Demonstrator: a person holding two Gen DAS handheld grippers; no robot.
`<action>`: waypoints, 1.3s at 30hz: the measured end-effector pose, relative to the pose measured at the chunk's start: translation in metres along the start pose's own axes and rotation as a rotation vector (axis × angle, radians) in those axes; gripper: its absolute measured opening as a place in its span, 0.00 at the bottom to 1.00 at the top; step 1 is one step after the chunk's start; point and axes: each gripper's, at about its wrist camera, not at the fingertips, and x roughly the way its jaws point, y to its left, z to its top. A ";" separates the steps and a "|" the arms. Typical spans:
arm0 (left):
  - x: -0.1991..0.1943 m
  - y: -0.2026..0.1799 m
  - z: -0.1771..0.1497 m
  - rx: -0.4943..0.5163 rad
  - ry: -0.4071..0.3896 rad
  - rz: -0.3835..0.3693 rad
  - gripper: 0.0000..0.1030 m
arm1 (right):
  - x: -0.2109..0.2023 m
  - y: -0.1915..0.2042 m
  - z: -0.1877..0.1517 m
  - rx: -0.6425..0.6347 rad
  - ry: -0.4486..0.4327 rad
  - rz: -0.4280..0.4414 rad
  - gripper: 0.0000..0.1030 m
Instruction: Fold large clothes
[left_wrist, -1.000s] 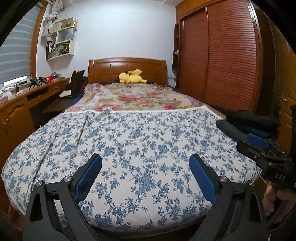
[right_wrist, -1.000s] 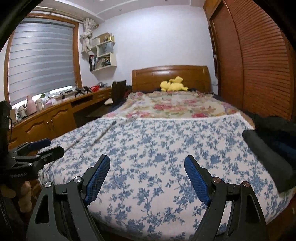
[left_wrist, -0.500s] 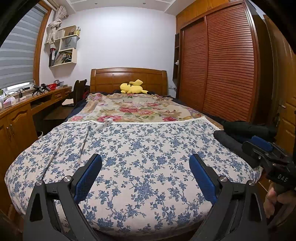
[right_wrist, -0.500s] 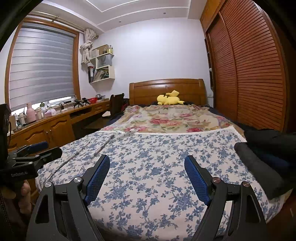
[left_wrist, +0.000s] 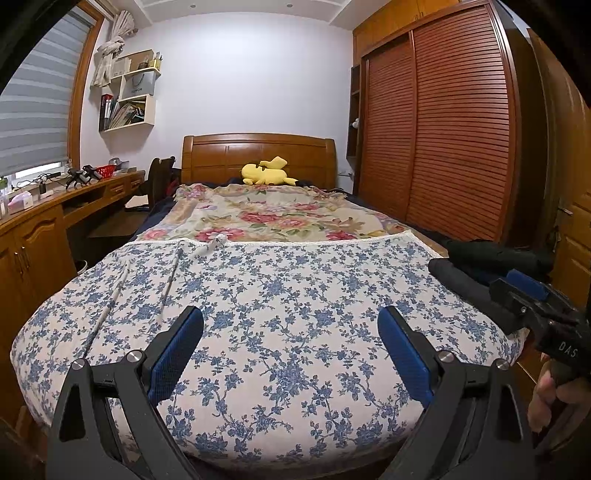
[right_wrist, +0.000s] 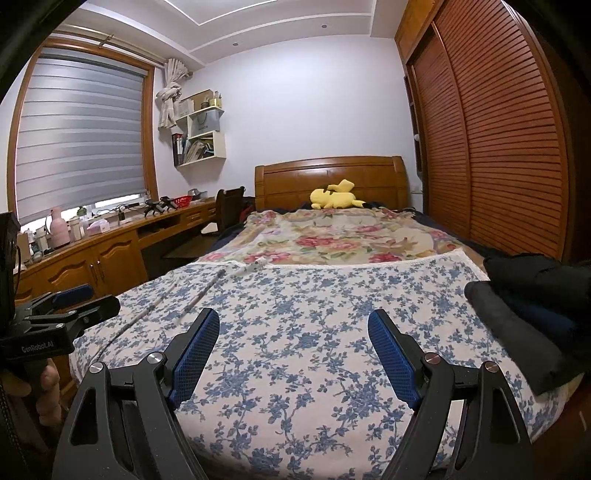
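Note:
A white garment with blue flowers (left_wrist: 280, 295) lies spread flat over the near end of the bed, with two thin straps on its left side; it also shows in the right wrist view (right_wrist: 314, 314). My left gripper (left_wrist: 290, 317) is open and empty, held above the garment's near edge. My right gripper (right_wrist: 293, 321) is open and empty too, beside it on the right. Each gripper shows at the edge of the other's view.
Folded dark clothes (left_wrist: 484, 262) lie on the bed's right edge, also in the right wrist view (right_wrist: 532, 310). A floral bedspread (left_wrist: 273, 218) and a yellow plush toy (left_wrist: 266, 173) lie beyond. A wooden desk (right_wrist: 110, 251) runs along the left, a slatted wardrobe (left_wrist: 443, 129) along the right.
Both grippers have tilted upward and drawn back a little, so more wall and ceiling show. The jaws stay open and the garment has not moved.

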 end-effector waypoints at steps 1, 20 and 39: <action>0.000 0.000 0.000 0.000 -0.001 0.001 0.93 | -0.001 -0.002 0.000 0.002 0.000 0.001 0.81; 0.000 -0.001 0.000 0.002 0.000 0.001 0.93 | 0.003 -0.010 -0.001 0.014 0.011 0.003 0.81; -0.003 -0.002 0.001 0.010 -0.005 -0.001 0.93 | 0.001 -0.013 0.000 0.016 0.007 -0.001 0.82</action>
